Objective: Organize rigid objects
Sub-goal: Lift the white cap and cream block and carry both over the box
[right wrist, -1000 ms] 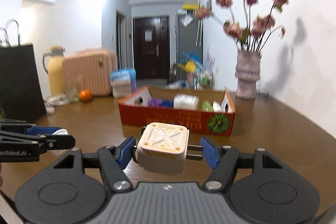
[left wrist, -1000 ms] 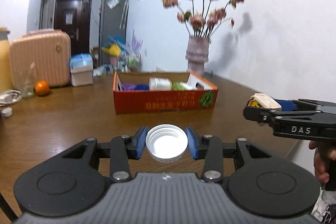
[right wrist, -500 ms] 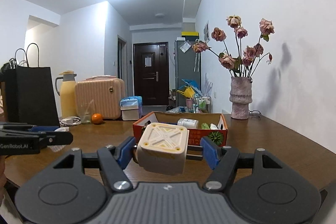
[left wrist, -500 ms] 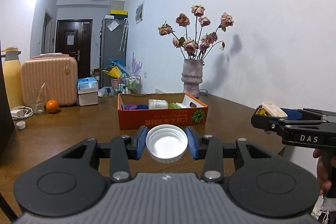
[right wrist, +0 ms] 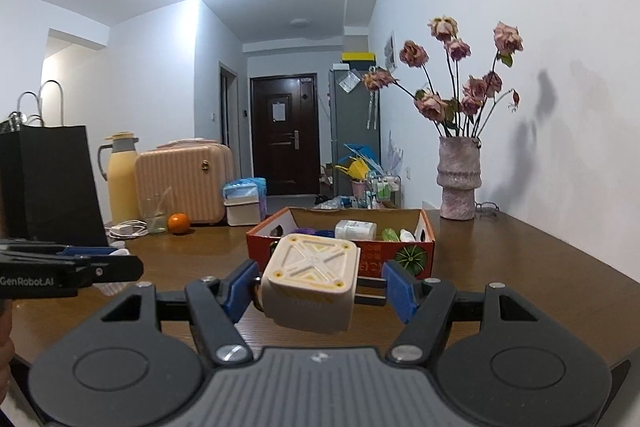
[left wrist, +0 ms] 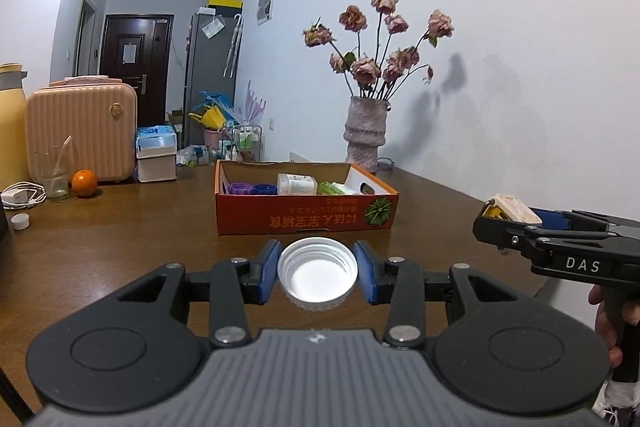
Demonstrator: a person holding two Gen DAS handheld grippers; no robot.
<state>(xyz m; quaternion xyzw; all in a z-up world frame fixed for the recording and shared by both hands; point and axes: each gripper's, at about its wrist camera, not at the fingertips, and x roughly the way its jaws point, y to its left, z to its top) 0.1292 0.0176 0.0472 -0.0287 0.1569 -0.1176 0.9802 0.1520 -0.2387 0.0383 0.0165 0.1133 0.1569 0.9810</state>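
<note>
Fingers first: right gripper [right wrist: 318, 287] pinches a cream cube plug [right wrist: 311, 281], left gripper [left wrist: 317, 273] pinches a white cap [left wrist: 317, 274]; both held above bench [left wrist: 120, 247] near its front edge. Orange box [left wrist: 306, 217] mid-bench already holds several items. Left to do, prob.: drop plug & cap in; small lid [left wrist: 20, 221] by left edge maybe too.

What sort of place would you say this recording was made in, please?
Most likely a lived-in flat: a wooden dining table with a vase of dried roses, a fridge beside a dark entrance door, and a pink suitcase.
</note>
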